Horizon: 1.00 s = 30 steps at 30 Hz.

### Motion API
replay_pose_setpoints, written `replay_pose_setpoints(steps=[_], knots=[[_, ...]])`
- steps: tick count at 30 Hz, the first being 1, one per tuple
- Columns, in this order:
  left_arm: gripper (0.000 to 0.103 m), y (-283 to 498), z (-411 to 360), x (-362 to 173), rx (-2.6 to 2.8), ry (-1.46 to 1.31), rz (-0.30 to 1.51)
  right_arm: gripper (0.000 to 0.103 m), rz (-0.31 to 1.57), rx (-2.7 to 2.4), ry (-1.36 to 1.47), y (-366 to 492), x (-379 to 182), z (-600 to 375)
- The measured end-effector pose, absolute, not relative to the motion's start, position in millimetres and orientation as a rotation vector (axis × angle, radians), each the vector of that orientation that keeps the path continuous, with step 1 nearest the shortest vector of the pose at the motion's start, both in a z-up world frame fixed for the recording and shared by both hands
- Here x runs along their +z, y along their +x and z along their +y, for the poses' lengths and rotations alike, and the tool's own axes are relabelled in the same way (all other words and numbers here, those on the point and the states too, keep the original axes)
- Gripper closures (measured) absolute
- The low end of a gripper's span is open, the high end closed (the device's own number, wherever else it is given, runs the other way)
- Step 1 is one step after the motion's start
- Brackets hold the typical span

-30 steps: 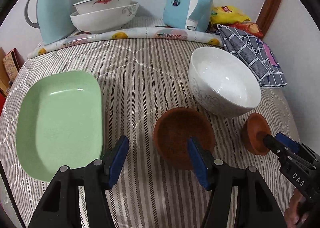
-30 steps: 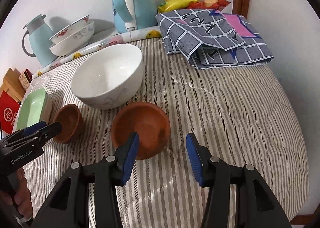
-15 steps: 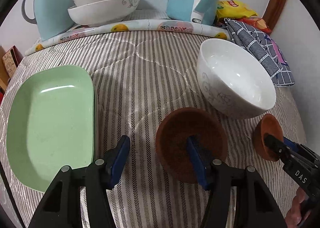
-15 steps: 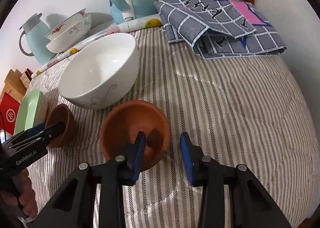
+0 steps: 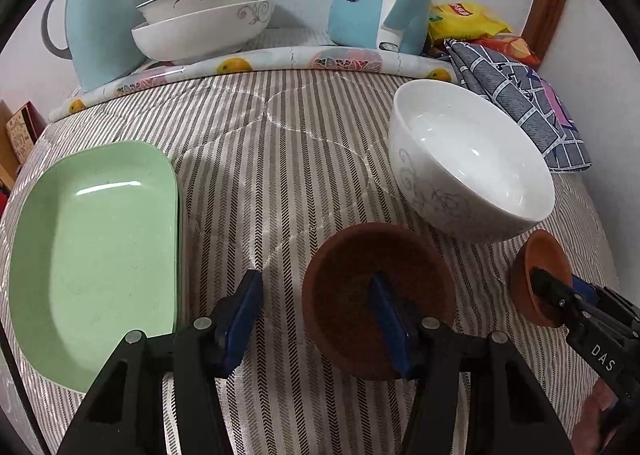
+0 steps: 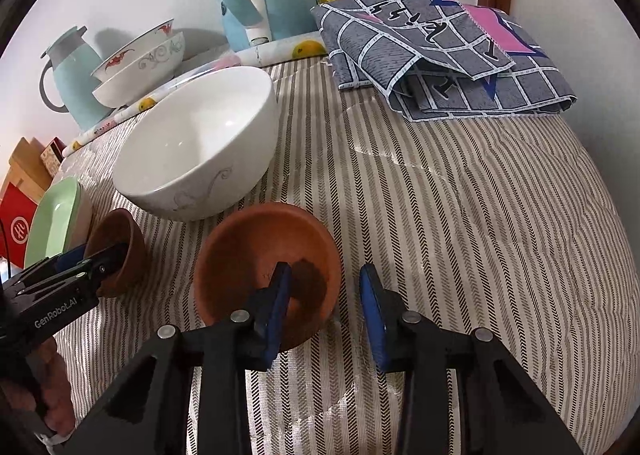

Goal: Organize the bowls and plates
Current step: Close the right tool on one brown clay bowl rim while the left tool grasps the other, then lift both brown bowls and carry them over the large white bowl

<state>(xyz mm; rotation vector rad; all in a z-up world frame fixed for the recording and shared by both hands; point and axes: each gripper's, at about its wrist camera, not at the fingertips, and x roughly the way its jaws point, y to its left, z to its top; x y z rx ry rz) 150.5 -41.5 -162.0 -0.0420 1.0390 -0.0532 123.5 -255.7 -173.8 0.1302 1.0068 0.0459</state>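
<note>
- Currently, each small round brown clay bowl [image 5: 360, 287] [image 6: 264, 255] is straddled at its rim by half-open jaws, not yet clamped.
- Next: the jaws are to be clenched, then bowls lifted and stacked.

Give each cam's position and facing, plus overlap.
Left wrist: on the left hand-held gripper, angled down at the striped cover; it straddles the left brown bowl rim; right hand-held gripper at right edge.
Right wrist: on the right hand-held gripper, angled down; jaws have just been closing, right brown bowl rim between them, unpressed; a hand at left.
Shared: white bowl, green plate, both brown bowls.
</note>
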Motion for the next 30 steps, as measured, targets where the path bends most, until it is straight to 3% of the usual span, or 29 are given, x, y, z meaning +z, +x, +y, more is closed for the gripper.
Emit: replay_pose_setpoints(steps=[13, 15, 17, 19, 24, 30], knots=[[0.048, 152.7, -41.7, -162.6, -0.062, -0.048, 1.046, 0.066, 1.012, 0.039, 0.126, 124.3, -173.4, -254.6], [0.052, 151.4, -40.6, -161.8, -0.056, -0.054, 1.047, 0.069, 1.013, 0.037, 0.131, 123.0, -173.3, -254.4], [0.073, 149.5, -39.4, -160.7, -0.067, -0.068, 1.04, 0.081, 1.012, 0.057, 0.145, 121.4, -172.9, -254.5], [0.082, 148.4, -38.7, -160.7, -0.084, -0.103, 1.055, 0.084, 1.013, 0.058, 0.157, 119.6, -172.0, -254.1], [0.092, 142.1, -42.4, -155.8, -0.083, -0.071, 1.034, 0.095, 0.996, 0.053, 0.165, 113.8, -165.4, -254.2], [0.095, 133.5, -42.2, -146.0, -0.096, -0.073, 1.012, 0.096, 0.97, 0.058, 0.159, 103.7, -155.5, -253.1]])
